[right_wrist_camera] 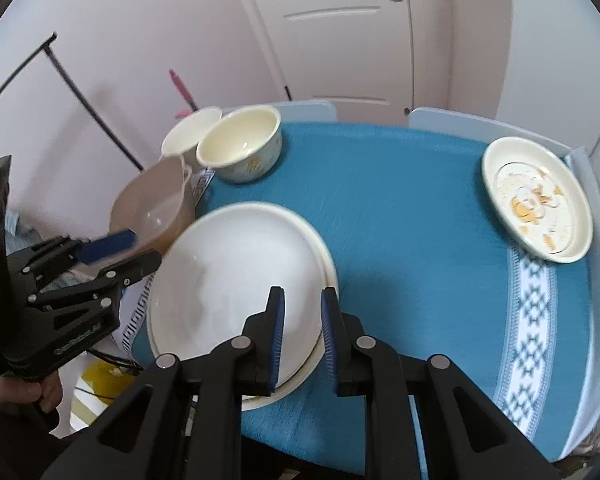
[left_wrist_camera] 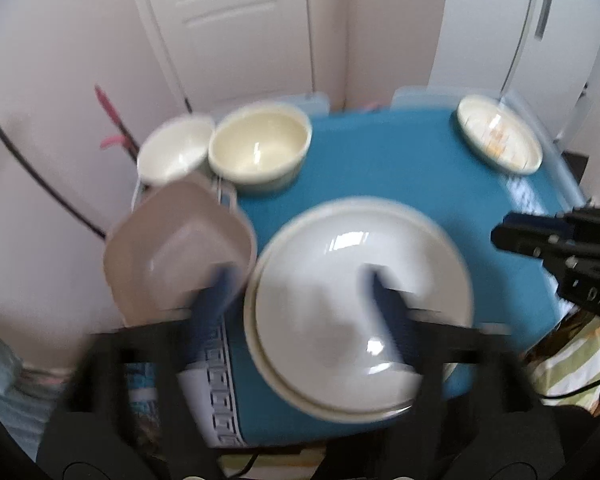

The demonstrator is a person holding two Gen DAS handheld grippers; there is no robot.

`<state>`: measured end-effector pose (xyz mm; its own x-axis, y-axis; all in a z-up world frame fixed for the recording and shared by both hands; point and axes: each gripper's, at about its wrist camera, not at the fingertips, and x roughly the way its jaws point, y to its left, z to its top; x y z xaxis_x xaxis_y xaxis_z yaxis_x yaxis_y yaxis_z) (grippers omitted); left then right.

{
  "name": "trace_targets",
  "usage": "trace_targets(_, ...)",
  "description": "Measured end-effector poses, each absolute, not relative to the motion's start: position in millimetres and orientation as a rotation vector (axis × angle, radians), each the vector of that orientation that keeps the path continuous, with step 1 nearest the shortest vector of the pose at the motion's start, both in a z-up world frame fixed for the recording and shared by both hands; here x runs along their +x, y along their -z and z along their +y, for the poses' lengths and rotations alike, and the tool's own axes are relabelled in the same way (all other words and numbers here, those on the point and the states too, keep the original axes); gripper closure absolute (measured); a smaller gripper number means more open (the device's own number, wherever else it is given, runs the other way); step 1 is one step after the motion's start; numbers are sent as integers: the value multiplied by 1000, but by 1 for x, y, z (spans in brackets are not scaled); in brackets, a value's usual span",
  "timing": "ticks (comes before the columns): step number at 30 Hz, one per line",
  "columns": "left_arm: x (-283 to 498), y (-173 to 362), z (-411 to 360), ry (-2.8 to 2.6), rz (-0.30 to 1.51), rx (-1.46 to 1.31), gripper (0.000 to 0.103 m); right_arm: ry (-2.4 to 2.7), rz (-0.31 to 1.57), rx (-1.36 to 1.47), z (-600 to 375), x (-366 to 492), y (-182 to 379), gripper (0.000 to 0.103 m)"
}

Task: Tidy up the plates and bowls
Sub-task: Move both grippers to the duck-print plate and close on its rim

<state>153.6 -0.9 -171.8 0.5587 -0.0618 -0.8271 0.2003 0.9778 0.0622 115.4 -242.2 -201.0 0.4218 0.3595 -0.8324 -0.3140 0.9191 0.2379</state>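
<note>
On a blue-clothed table, two stacked white plates lie nearest, the left gripper spread wide above them, the right gripper nearly closed, holding nothing. Beyond: a tilted beige dish, two bowls, and a patterned plate far right.

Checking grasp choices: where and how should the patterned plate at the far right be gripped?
Grip the patterned plate by its raised near rim, coming from the near, open side. It lies flat on the tablecloth, apart from other dishes, so only the upturned lip offers a pinch.
</note>
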Motion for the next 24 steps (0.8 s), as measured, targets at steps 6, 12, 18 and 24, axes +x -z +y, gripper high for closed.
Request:
trace_targets(6, 182, 129, -27, 311, 869, 135, 0, -288, 944, 122, -283, 109, 164, 4)
trace_targets(12, 233, 106, -72, 535, 869, 87, 0, -125, 935, 190, -333, 110, 147, 4)
trace_targets(18, 273, 93, -136, 677, 863, 135, 0, 6, 918, 234, -384, 119, 122, 4)
trace_targets(24, 320, 122, -196, 752, 955, 169, 0, 44, 946, 335, -434, 153, 144, 4)
